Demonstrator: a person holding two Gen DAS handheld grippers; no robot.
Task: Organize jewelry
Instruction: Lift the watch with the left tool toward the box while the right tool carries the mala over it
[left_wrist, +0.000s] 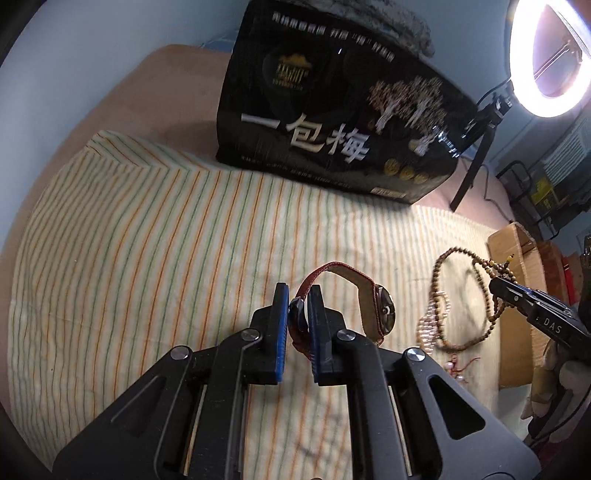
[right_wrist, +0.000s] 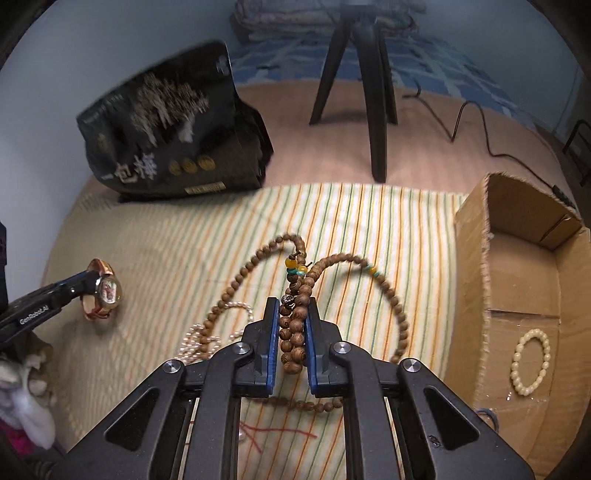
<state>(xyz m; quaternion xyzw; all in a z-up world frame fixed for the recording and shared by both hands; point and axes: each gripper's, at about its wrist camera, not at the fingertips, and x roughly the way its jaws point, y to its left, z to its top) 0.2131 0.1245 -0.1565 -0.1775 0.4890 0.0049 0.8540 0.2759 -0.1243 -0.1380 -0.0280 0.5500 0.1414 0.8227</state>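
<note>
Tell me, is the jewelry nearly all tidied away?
Not yet. One cream bracelet already lies in the cardboard box. The left hand-held gripper grips the watch; the right hand-held gripper grips the wooden beads. The pearls remain on the cloth.

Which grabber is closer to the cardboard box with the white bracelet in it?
Right. The right gripper, shut on the wooden beads, is just beside the cardboard box. The left gripper, shut on the watch strap, sits farther away, beyond the beads.
</note>
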